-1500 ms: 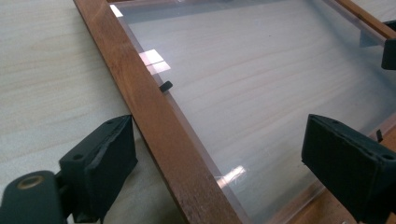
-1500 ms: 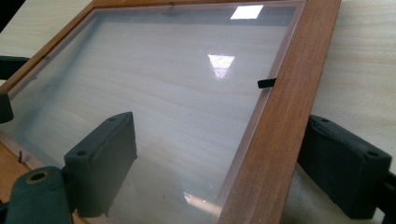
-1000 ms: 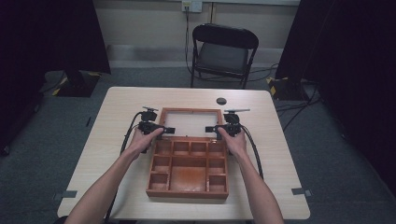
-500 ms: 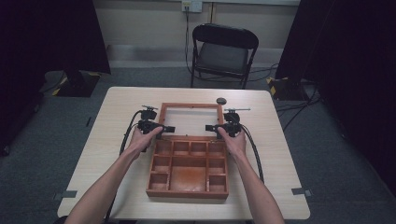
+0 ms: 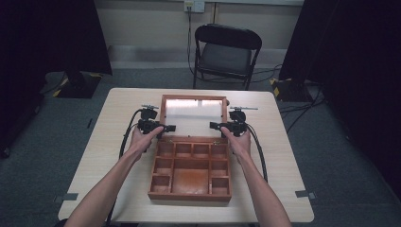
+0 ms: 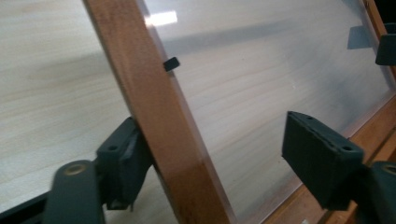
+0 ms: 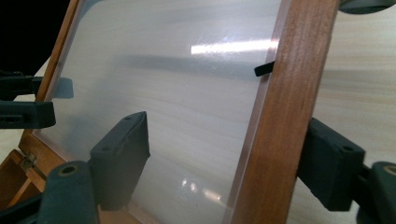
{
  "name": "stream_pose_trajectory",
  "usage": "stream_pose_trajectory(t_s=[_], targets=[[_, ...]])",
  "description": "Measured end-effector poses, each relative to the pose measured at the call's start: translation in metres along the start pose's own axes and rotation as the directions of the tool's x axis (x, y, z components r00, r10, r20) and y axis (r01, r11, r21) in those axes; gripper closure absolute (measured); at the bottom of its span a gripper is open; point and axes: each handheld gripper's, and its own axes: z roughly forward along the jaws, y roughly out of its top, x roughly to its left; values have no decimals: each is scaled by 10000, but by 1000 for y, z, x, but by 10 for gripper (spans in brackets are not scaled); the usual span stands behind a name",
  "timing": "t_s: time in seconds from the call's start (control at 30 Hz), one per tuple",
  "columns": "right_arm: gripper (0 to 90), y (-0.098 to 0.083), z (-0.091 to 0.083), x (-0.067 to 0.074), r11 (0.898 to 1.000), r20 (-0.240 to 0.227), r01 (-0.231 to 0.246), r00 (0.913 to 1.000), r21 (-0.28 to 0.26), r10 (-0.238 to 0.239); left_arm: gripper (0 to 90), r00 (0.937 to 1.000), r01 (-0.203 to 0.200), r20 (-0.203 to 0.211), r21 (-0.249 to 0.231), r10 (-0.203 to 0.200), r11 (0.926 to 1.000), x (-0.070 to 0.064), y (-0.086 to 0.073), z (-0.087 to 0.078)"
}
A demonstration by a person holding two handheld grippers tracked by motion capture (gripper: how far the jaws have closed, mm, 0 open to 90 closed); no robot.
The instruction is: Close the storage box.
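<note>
1. High view: a wooden compartment box [image 5: 190, 171] lies open on the light wood table [image 5: 108, 142], its base nearer the person and its lid [image 5: 192, 117] raised at the far edge.
2. Box base: small cells run along the far edge and both sides around one large central cell; all visible cells are empty.
3. Lid: a wooden frame around a clear panel, through which the table grain shows.
4. Left gripper [image 5: 163, 127]: jaws wide, straddling the lid's left frame rail; in the left gripper view [image 6: 224, 168] one pad touches the rail's outer face, the other stands clear over the panel.
5. Right gripper [image 5: 216, 126]: jaws wide around the right rail [image 7: 224, 163], neither pad clearly pressing.
6. Gripper views add a small black clip [image 6: 171, 63] on each rail's inner edge and a brass hinge [image 7: 28, 161]; the high view adds a black folding chair [image 5: 226, 49] beyond the table.
</note>
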Motion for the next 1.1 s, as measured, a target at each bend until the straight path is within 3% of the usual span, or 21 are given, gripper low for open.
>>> stream_pose_trajectory(t_s=[0.37,0.73,0.93,0.97,1.1], targets=[[292,5,-18,8,9989,-76,233,9997,-404,-236,291,9993,-343,157,-434,350,9985,-7,4,-16],[288,6,-35,19,9963,-209,515,9984,-689,-531,297,9965,-682,437,-735,716,9950,-14,4,-32],[323,5,-43,22,9943,-319,591,9976,-885,-622,371,9960,-653,529,-1137,716,9914,-15,0,-41],[319,4,-46,24,9934,-309,648,9972,-945,-680,415,9941,-1015,257,-1193,1053,9876,-17,-1,-44],[300,3,-50,27,9933,-413,642,9968,-965,-685,400,9947,-825,507,-1331,899,9877,-19,-2,-48]])
